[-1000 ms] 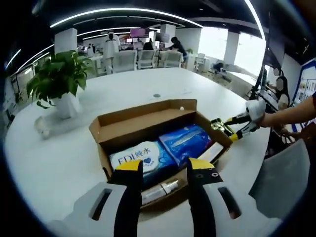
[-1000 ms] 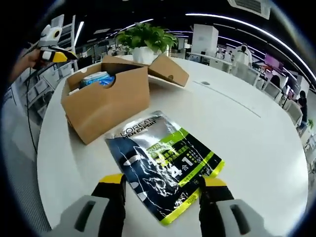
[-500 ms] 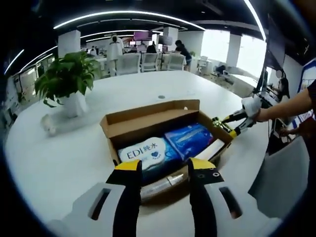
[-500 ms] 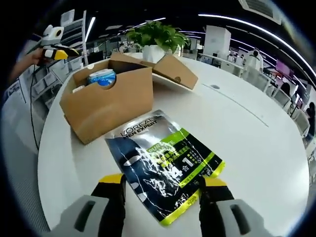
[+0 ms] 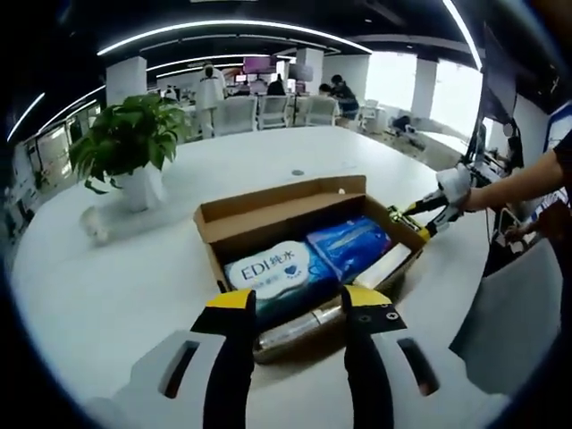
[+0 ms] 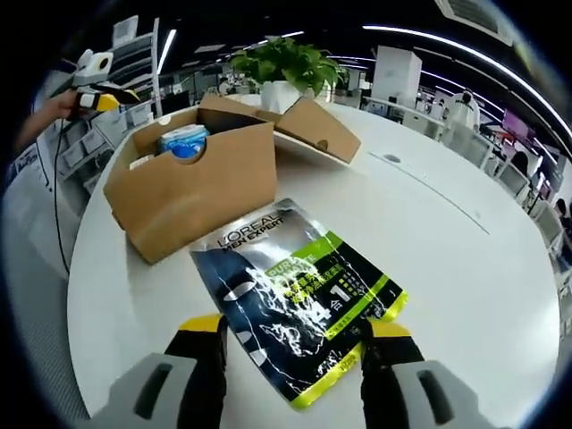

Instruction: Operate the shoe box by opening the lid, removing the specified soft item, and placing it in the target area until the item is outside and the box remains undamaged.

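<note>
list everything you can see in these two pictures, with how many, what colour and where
box: one, brown cardboard, open, on the table
table: one, white, round
wipes pack: one, white and blue, in the box
blue pack: one, in the box, beside the wipes pack
tube: one, silvery, at the box's near edge
sachet: one, black and green, flat on the table beside the box
plant: one, green in a white pot, on the table beyond the box
left gripper: black and yellow, open, by the box
right gripper: black and yellow, open, at the sachet

1. Shoe box (image 5: pixel 295 214): open on the white table (image 5: pixel 107 295); white pack (image 5: pixel 273 273) and blue pack (image 5: pixel 349 246) inside.
2. Left gripper (image 5: pixel 290 308): jaws parted, at the box's near edge.
3. Potted plant (image 5: pixel 130 147): left of the box.
</note>
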